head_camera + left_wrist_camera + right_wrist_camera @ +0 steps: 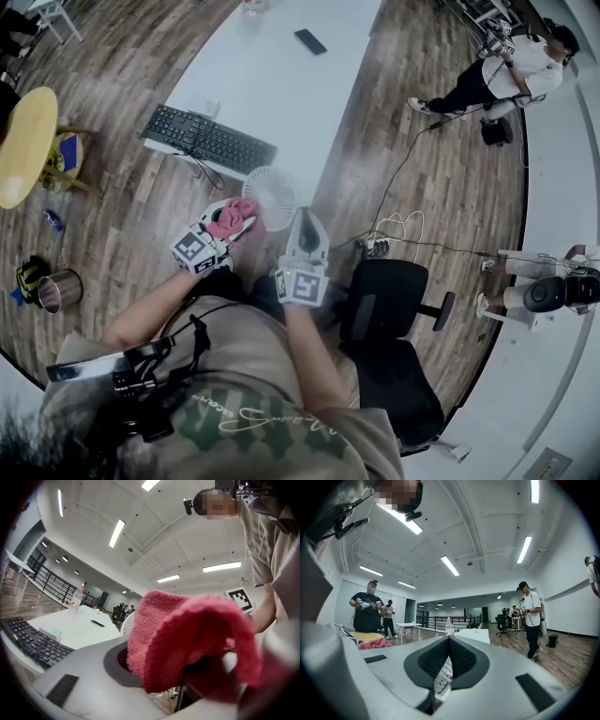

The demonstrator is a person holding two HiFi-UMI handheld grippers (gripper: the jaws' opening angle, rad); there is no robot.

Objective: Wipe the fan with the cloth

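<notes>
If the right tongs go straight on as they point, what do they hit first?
Probably the white fan: its grille shows just past the shut right tongs; gap unclear.

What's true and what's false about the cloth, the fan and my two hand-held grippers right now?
1. The left hand-held gripper holds a pink cloth. True.
2. The right hand-held gripper has its jaws wide apart. False: they are together.
3. The fan is black. False: it is white.
4. A keyboard lies on the white table. True.
</notes>
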